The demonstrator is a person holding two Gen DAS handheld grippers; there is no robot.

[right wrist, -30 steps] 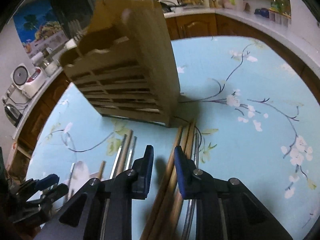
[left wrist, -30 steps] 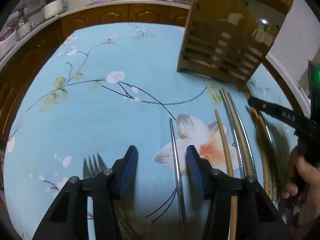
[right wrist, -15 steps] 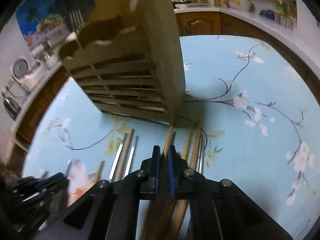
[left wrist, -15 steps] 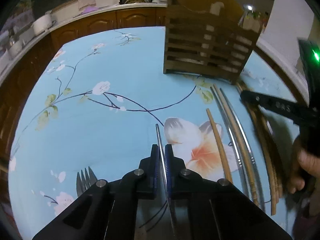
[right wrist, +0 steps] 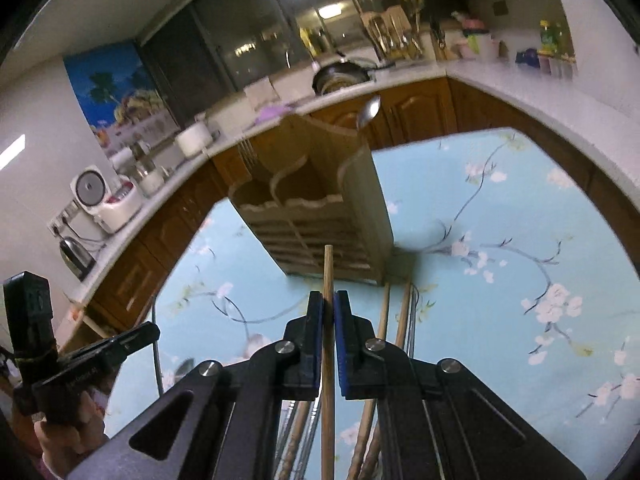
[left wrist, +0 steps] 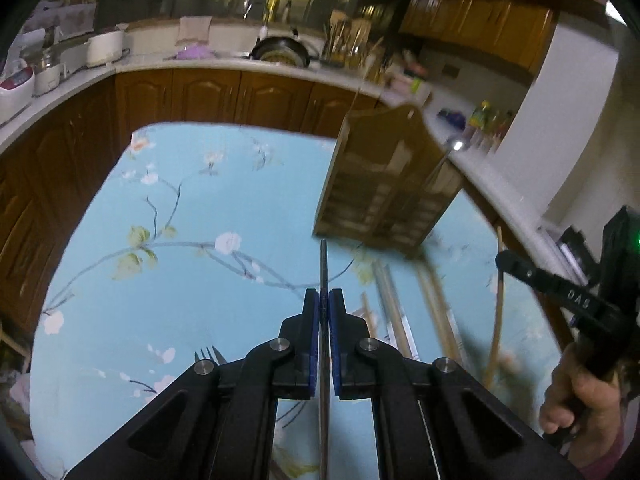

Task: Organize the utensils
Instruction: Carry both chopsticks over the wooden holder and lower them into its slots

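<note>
Left wrist view: left hand-held gripper (left wrist: 324, 312) is clamped on a thin metal chopstick (left wrist: 323, 264), up off the blue floral bench (left wrist: 160, 280). Right hand-held gripper (right wrist: 328, 312) pinches a wooden chopstick (right wrist: 328, 268) near the slatted wooden utensil holder (right wrist: 320, 216).

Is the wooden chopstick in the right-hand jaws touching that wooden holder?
Apart. In the right wrist view the wooden chopstick, clamped in the right gripper, ends in the air in front of the wooden holder, clearly nearer the camera.
</note>
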